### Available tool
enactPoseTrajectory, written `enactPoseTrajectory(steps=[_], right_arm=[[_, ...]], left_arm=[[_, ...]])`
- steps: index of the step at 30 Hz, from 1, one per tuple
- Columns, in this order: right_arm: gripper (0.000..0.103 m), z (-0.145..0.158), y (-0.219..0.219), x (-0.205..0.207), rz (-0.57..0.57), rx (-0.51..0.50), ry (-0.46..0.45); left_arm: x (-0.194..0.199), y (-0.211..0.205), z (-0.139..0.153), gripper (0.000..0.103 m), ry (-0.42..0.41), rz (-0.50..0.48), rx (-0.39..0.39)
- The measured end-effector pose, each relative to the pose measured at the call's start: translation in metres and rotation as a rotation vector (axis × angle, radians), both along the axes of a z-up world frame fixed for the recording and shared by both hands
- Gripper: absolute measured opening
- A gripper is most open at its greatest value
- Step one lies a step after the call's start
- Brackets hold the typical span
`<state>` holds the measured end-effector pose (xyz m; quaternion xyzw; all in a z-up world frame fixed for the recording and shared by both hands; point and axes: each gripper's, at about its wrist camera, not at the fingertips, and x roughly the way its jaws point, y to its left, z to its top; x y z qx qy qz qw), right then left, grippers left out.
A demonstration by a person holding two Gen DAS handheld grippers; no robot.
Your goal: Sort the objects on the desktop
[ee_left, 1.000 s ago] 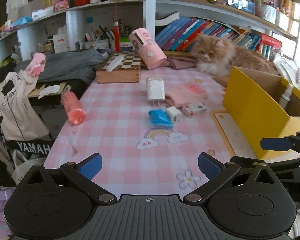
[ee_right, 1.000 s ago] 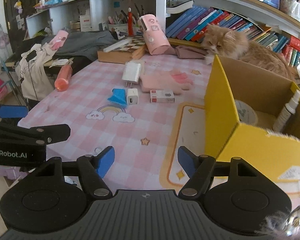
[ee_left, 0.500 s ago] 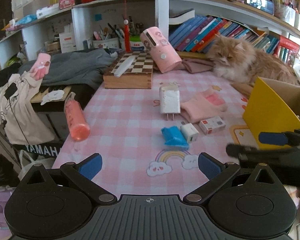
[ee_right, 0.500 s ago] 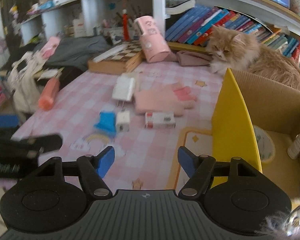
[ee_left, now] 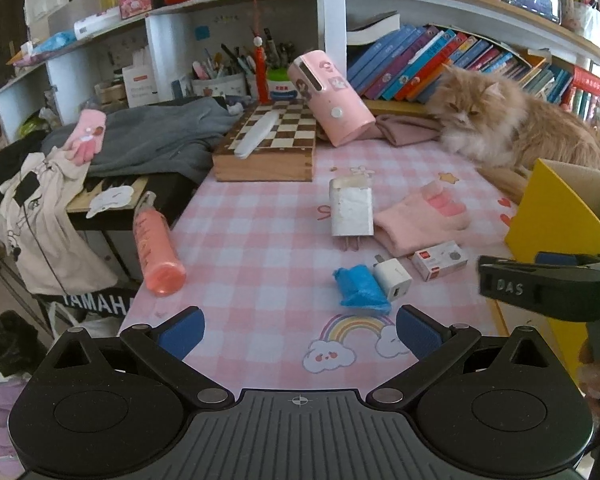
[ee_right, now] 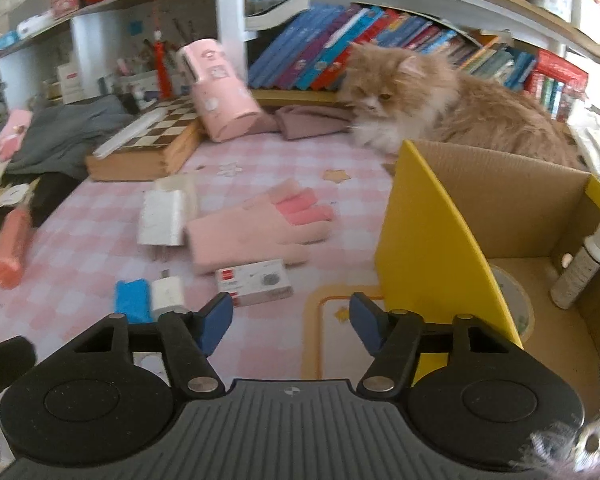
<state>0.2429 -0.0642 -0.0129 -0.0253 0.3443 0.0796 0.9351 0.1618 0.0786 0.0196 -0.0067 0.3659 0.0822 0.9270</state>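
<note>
Desk at the moment of sorting, both wrist views. My left tongs [ee_left: 298, 330] stand wide apart and empty above the pink checked tablecloth [ee_left: 260, 248]; my right tongs [ee_right: 291, 316] are narrowing, with nothing between the pads.

Landmark: the small white box with a red end [ee_right: 254, 282]. In the right wrist view it lies just ahead of my right tongs, a little to the left of their gap. A small white plug cube [ee_right: 167, 294] and a blue crumpled wrapper [ee_right: 132, 300] lie side by side to its left. A pink glove [ee_right: 256, 228] lies just beyond it, and a large white charger [ee_right: 161, 216] lies past the glove's left edge. A coral bottle [ee_left: 156, 250] lies on its side well to the left, at the table edge.

To the right of the small box stands a yellow cardboard box [ee_right: 424, 248], open at the top; inside it are a roll of tape [ee_right: 514, 306], lying flat, and a white spray bottle [ee_right: 584, 258] leaning in the far corner.

Beyond the small box: a chessboard case [ee_left: 270, 148], a tilted pink cylinder case [ee_left: 332, 98], a long-haired ginger cat [ee_right: 432, 100], and shelves of books [ee_left: 420, 60].
</note>
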Motion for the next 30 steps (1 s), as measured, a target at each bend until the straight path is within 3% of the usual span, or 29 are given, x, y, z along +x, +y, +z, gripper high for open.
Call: enactPoseTrajectory(steps=[6,9,14,30], right_arm=[[0.062,-0.003,-0.027,0.015,-0.176,-0.072,-0.024],[0.066,-0.004,-0.040,0.024,-0.197,-0.069,-0.012],[0.070,-0.004,-0.044,0.025,-0.121,-0.077,0.008],[0.071,-0.005,-0.032,0.040,0.100,-0.012,0.073]], left_arm=[[0.009,-0.003,-0.004,0.103,0.004,-0.018,-0.016],[0.016,-0.005,-0.007,0.103,0.011,-0.031,-0.023],[0.027,-0.010,-0.010,0.103,0.009,-0.051,-0.035],[0.060,-0.021,-0.029,0.103,0.041,-0.101,-0.011]])
